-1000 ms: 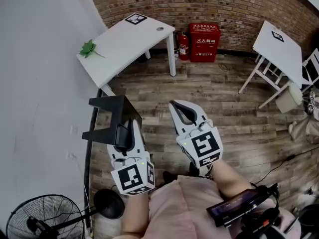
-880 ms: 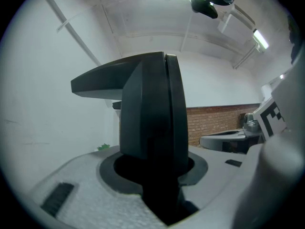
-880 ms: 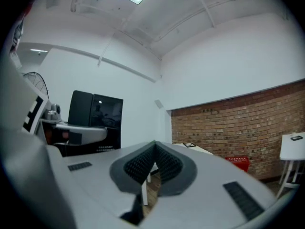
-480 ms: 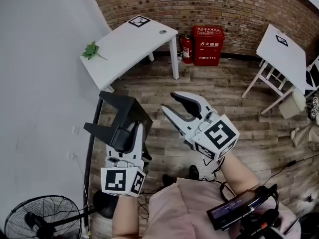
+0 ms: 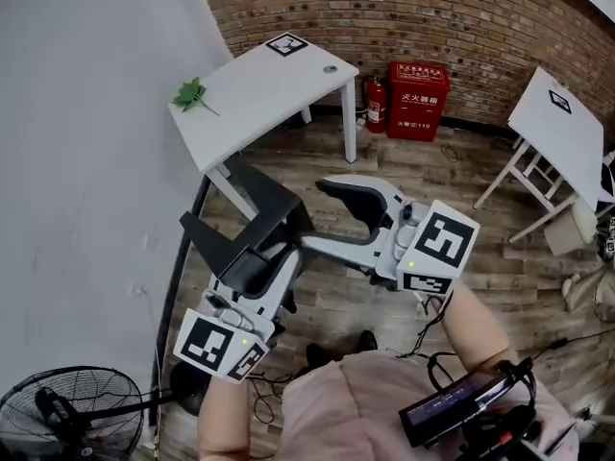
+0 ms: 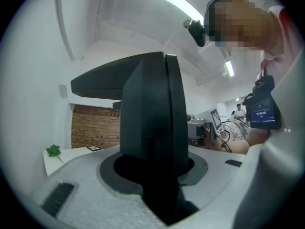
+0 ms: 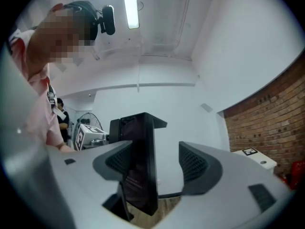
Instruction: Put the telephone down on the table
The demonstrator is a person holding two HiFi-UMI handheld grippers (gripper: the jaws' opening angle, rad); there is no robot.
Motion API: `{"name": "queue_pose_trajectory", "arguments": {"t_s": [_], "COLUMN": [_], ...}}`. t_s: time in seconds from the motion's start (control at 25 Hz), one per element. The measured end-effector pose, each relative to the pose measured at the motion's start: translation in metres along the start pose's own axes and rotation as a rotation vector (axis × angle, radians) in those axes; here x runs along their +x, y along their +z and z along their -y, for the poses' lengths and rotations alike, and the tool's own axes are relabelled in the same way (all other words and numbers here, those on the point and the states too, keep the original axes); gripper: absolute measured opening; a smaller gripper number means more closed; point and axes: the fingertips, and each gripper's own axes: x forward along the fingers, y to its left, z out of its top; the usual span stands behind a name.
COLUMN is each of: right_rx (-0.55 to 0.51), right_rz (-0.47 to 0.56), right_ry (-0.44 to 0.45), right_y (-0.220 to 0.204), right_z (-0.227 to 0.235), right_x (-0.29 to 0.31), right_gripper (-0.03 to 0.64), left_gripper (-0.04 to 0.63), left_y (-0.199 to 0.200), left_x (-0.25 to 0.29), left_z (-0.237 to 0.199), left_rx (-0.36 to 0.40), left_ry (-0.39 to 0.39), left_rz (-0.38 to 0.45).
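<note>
The telephone [image 5: 248, 217] is a black angular handset, held in the air over the wooden floor. My left gripper [image 5: 252, 259] is shut on its lower end. In the left gripper view the telephone [image 6: 152, 109] fills the space between the jaws of that gripper [image 6: 157, 175]. My right gripper [image 5: 312, 216] reaches in from the right, and its jaws have just been opening. In the right gripper view the telephone [image 7: 140, 161] stands between the pads of my right gripper [image 7: 157, 162], close to the left pad and apart from the right pad [image 7: 195, 163].
A white table [image 5: 259, 84] stands ahead by the brick wall, with a green sprig [image 5: 197, 94] and a square marker [image 5: 288, 43] on it. Beside it are a fire extinguisher [image 5: 375, 104] and a red box [image 5: 418, 89]. A second white table [image 5: 567, 123] stands right, a fan [image 5: 58, 416] bottom left.
The right gripper rose, swung to point left at the telephone, and its jaws went from shut to wide apart. The left gripper tilted and carried the telephone up and to the right.
</note>
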Motion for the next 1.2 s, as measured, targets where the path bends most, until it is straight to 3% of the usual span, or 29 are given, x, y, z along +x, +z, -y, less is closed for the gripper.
{"name": "queue_pose_trajectory", "arguments": {"t_s": [0.32,0.56,0.76,1.2], "right_rx": [0.154,0.195,0.19,0.188], "right_rz": [0.004,-0.005,-0.021,-0.007], "right_ry": [0.294,0.396,0.385,0.259], "right_y": [0.005,-0.007,-0.023,-0.036], "right_z": [-0.015,-0.014,0.013,0.125], "right_x": [-0.019,-0.016,-0.001,0.076], "right_gripper": [0.293,0.213,0.186,0.186], "left_gripper": [0.163,0.163,0.164,0.164], "left_y": [-0.002,-0.024,-0.041,-0.053], "left_x": [0.019,0.032,0.05,0.116], "left_z": [0.041,0.04,0.014,-0.101], "left_rx": [0.019,-0.042,-0.103,-0.165], "left_ry": [-0.267,-0.366,-0.412,-0.499], "left_rz": [-0.051,-0.08,-0.08,-0.088]}}
